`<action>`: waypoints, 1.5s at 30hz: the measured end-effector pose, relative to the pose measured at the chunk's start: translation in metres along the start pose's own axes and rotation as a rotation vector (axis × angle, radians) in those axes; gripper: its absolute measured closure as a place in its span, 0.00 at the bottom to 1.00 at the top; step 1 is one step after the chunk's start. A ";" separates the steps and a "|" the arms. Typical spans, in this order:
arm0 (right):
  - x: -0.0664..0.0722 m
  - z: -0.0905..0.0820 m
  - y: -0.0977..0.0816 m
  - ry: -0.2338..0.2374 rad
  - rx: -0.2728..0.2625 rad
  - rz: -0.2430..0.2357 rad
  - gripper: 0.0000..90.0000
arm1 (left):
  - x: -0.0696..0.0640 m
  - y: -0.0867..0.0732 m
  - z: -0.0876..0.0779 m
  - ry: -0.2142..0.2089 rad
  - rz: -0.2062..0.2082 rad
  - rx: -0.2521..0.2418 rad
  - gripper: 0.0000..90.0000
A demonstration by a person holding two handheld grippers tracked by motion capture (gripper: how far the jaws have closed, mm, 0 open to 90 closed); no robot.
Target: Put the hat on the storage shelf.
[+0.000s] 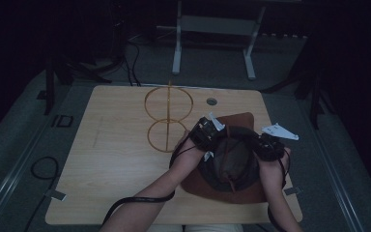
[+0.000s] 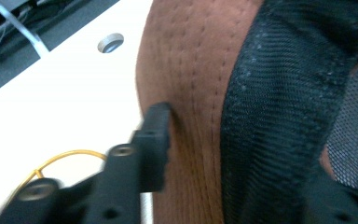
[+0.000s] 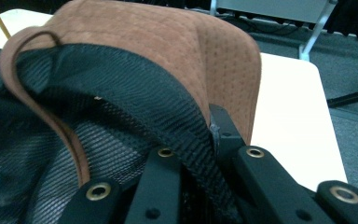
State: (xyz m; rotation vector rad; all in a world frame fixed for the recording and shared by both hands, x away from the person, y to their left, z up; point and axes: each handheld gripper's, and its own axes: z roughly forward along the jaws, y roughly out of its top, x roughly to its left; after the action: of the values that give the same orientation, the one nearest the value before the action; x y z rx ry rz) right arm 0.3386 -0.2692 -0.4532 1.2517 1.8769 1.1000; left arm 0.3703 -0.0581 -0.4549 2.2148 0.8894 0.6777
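Brown suede wide-brimmed hat (image 1: 232, 159) sat upturned near the table's (image 1: 116, 159) right edge; left gripper (image 1: 207, 131) and right gripper (image 1: 269, 145) pinched opposite rim sides.

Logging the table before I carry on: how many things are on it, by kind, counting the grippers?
Brown hat with black mesh lining: 1
Gold wire stand: 1
Grippers: 2, left gripper and right gripper, both on the hat
Total: 4

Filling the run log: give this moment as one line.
left tool: clamping hat edge | right tool: shut on hat band | wire stand: upright behind
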 end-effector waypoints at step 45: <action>-0.066 -0.088 -0.026 0.180 -0.044 0.016 0.48 | 0.035 -0.038 -0.094 -0.181 0.102 -0.559 0.96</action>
State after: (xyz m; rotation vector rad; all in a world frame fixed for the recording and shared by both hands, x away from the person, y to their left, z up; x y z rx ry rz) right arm 0.2780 -0.3617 -0.4324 1.1778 1.9651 1.2929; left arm 0.3157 0.0240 -0.4134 1.7867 0.4284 0.6627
